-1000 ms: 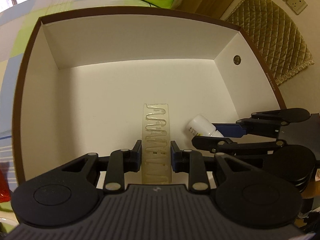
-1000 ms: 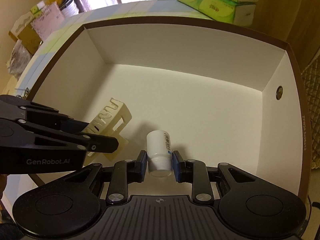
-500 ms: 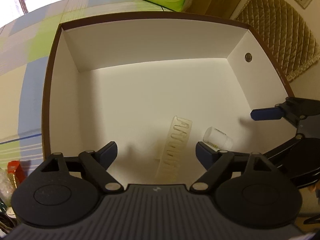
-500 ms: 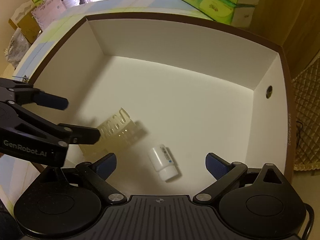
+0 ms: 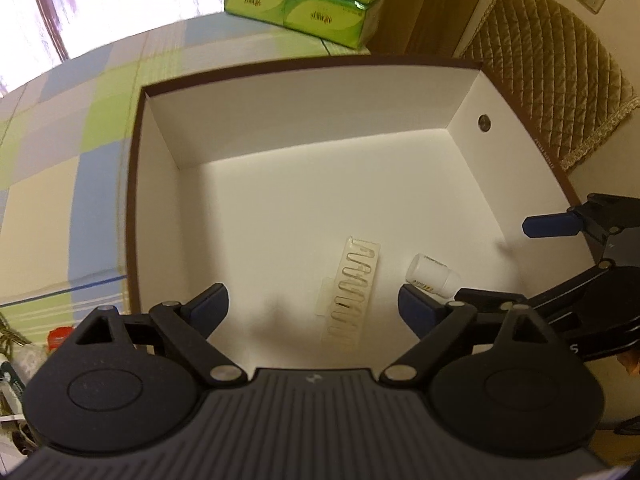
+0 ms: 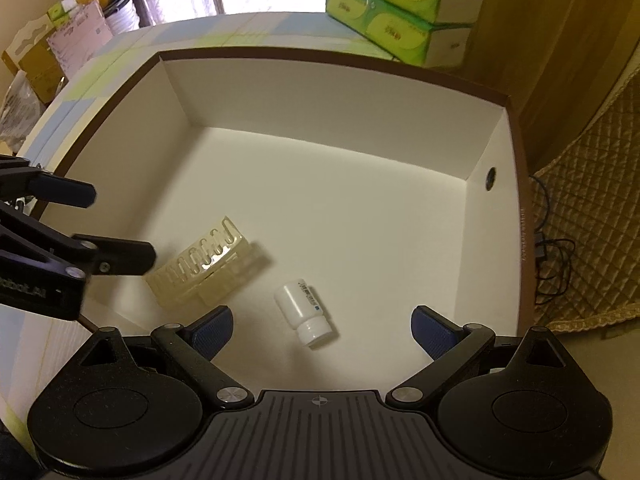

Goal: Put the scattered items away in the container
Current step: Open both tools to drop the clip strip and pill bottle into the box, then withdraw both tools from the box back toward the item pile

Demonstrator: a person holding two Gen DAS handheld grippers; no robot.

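Note:
A white box with a brown rim (image 5: 304, 65) (image 6: 328, 60) fills both views. On its floor lies a translucent slotted plastic tray (image 5: 352, 292) (image 6: 204, 260), and beside it a small white bottle (image 5: 432, 276) (image 6: 302, 310) rests on its side. My left gripper (image 5: 312, 308) hangs open above the near part of the box, with the tray below between its fingers and nothing held. My right gripper (image 6: 322, 326) is open too, above the bottle, empty. Each gripper shows in the other's view: the right gripper (image 5: 560, 264) and the left gripper (image 6: 80, 224).
Green tissue packs (image 5: 304, 0) (image 6: 404, 8) stand beyond the box on a checked cloth (image 5: 72, 128). A quilted cushion (image 5: 552, 80) is at the right. Cartons and bags (image 6: 52, 52) sit at the far left; a cable (image 6: 548, 252) lies right of the box.
Both grippers opened and let go: the tray and the bottle dropped onto the box floor. Both grippers then pulled up and back from the box.

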